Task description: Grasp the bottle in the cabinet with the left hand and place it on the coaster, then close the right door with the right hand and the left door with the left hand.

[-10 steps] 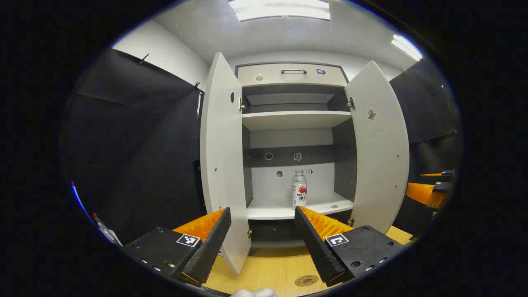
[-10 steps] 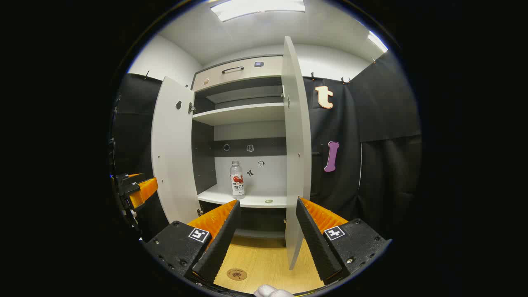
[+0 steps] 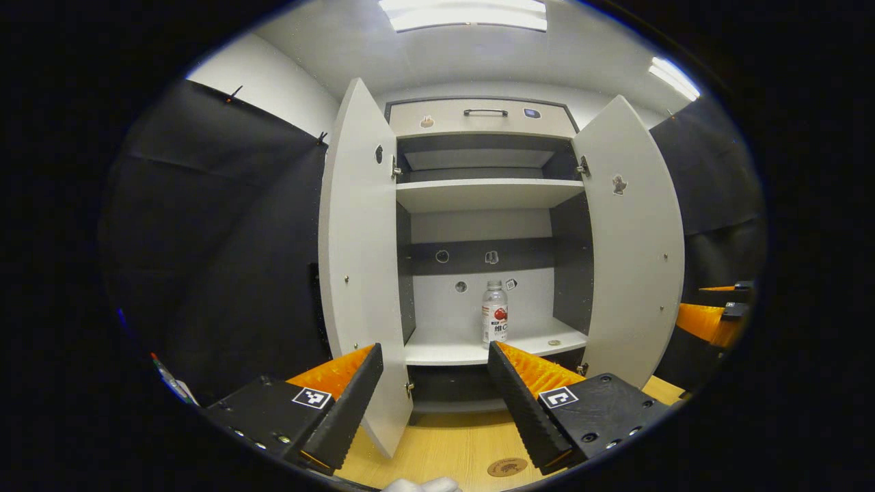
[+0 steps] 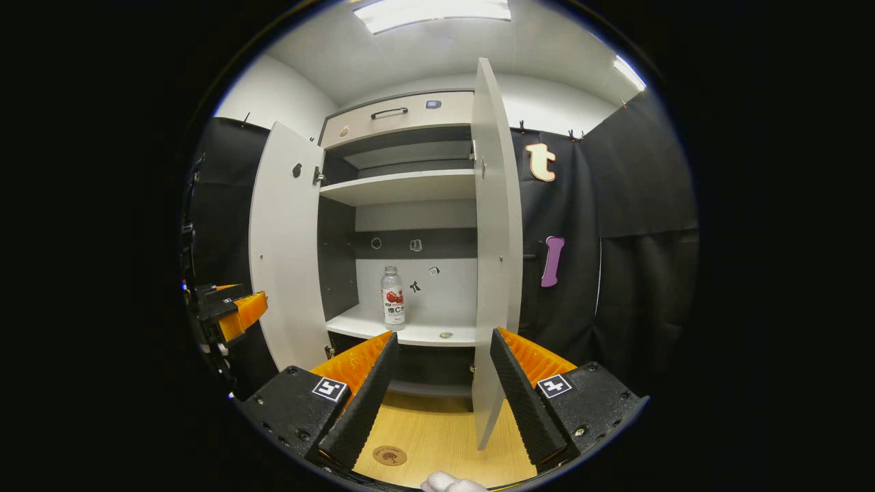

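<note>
Both doors stand wide so the bottle point(image 3: 495, 312) on the cabinet's lower shelf point(image 3: 472, 350) is reachable, straight beyond the spread, empty left gripper point(image 3: 435, 403); the right gripper point(image 4: 441, 393) waits, jaws apart, the coaster point(image 4: 389, 455) below them.

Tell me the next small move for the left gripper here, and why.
Probably ease the left gripper forward toward the bottle. The bottle stands upright on the lower shelf of the cabinet, both doors are open, and the gripper's jaws are open and well short of the bottle. The coaster on the table is bare, so the grasp comes first.
</note>
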The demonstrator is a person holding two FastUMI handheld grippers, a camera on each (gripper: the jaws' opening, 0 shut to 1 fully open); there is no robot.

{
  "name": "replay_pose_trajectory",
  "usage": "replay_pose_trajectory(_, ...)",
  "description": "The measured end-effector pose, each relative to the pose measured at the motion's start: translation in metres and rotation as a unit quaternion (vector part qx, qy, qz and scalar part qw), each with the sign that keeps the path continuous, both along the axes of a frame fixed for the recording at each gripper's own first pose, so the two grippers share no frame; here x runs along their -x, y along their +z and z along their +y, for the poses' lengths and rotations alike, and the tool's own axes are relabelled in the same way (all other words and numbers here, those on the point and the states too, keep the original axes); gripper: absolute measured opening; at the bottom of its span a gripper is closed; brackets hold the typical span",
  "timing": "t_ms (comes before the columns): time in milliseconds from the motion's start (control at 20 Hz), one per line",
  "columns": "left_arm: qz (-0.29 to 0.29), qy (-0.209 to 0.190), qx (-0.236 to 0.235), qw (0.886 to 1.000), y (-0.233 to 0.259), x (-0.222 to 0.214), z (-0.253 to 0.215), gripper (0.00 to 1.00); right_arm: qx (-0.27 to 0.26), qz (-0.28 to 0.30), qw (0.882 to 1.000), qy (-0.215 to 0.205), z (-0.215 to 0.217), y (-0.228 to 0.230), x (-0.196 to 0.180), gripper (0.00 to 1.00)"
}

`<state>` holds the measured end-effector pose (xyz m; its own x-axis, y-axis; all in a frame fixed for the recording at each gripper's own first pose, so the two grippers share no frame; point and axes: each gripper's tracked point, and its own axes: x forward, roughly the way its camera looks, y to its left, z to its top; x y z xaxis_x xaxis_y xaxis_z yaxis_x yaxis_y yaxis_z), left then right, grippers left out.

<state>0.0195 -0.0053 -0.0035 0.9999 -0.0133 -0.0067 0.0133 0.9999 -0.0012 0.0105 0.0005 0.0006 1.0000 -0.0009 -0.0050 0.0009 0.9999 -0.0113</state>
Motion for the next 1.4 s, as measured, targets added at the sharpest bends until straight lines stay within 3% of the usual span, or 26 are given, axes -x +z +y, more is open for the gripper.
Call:
replay_pose_trajectory(300, -0.002, -0.008, -0.002, 1.000, -0.002, -0.017, -0.009, 0.91, 0.001, 0.001, 1.000, -0.001, -0.003, 0.000, -0.006, 0.83)
replay_pose_trajectory(400, -0.002, -0.008, -0.003, 1.000, -0.002, -0.028, -0.010, 0.94, 0.001, 0.003, 1.000, 0.001, -0.005, 0.001, -0.007, 0.83)
replay_pose_trajectory(650, -0.009, -0.024, -0.001, 1.000, 0.001, -0.070, -0.026, 0.94, 0.001, 0.006, 1.000, -0.012, -0.017, 0.006, -0.009, 0.83)
replay_pose_trajectory(750, -0.017, -0.032, 0.001, 0.999, 0.005, -0.093, -0.035, 0.91, 0.000, 0.011, 1.000, -0.016, -0.022, 0.008, -0.009, 0.83)
replay_pose_trajectory(1100, -0.034, -0.064, 0.004, 0.997, 0.011, -0.198, -0.082, 0.94, -0.002, 0.017, 0.999, -0.039, -0.041, 0.018, -0.006, 0.83)
replay_pose_trajectory(1400, -0.017, -0.070, 0.016, 0.997, -0.012, -0.289, -0.115, 0.95, 0.004, 0.040, 0.997, -0.072, -0.068, 0.014, 0.002, 0.83)
